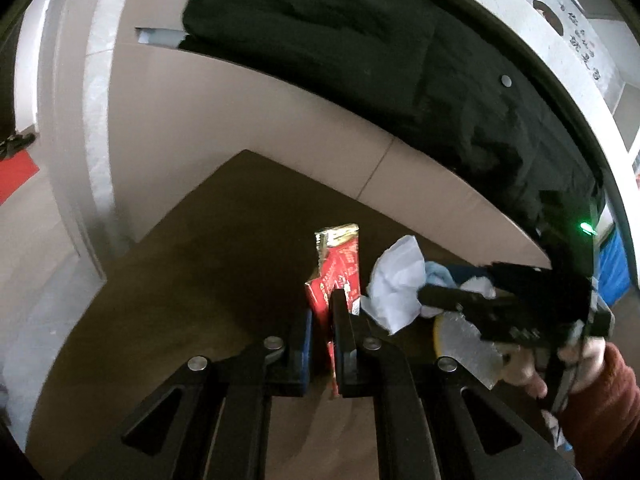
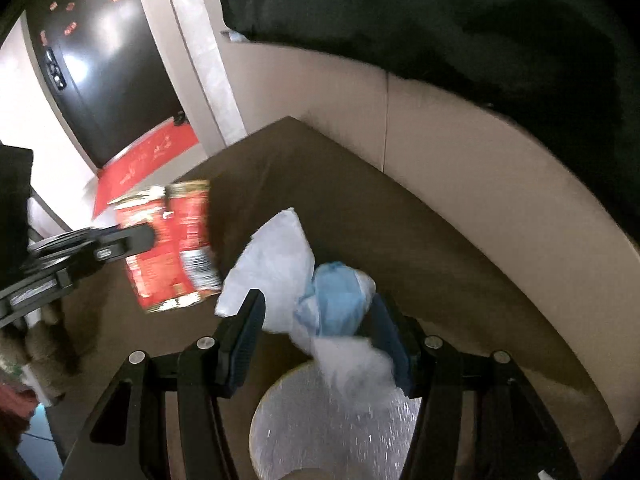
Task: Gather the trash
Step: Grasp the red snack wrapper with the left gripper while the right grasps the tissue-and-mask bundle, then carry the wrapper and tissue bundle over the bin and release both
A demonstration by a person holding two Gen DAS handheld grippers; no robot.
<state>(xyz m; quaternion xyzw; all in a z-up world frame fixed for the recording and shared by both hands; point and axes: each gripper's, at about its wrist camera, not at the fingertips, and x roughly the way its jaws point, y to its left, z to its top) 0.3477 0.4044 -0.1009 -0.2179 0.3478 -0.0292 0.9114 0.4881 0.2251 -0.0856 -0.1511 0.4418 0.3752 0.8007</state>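
The left gripper (image 1: 322,312) is pinching a red snack wrapper (image 1: 338,276) between its fingers (image 1: 344,320), holding it upright above the brown bench (image 1: 192,264); from the right wrist view the same wrapper (image 2: 172,244) is hanging in the air, clear of the surface, with its gold crimped end uppermost. The right gripper (image 2: 316,312) is closing its fingers (image 2: 248,324) around a crumpled wad of white and blue tissue (image 2: 304,280), which is bulging out on both sides of the grip. Directly below that wad a round silvery opening (image 2: 332,424) is showing — possibly a lined bin, though I cannot tell for sure. Both pieces look very light and soft: the wrapper is thin, crinkly film, probably slippery, so a grip well in from the edge, as here, seems safest; the tissue is squashing easily and loose flaps could tear or slip free, so a hold through the dense middle of the wad suits it. A dark garment (image 1: 320,40) is lying along the pale wall behind the bench.
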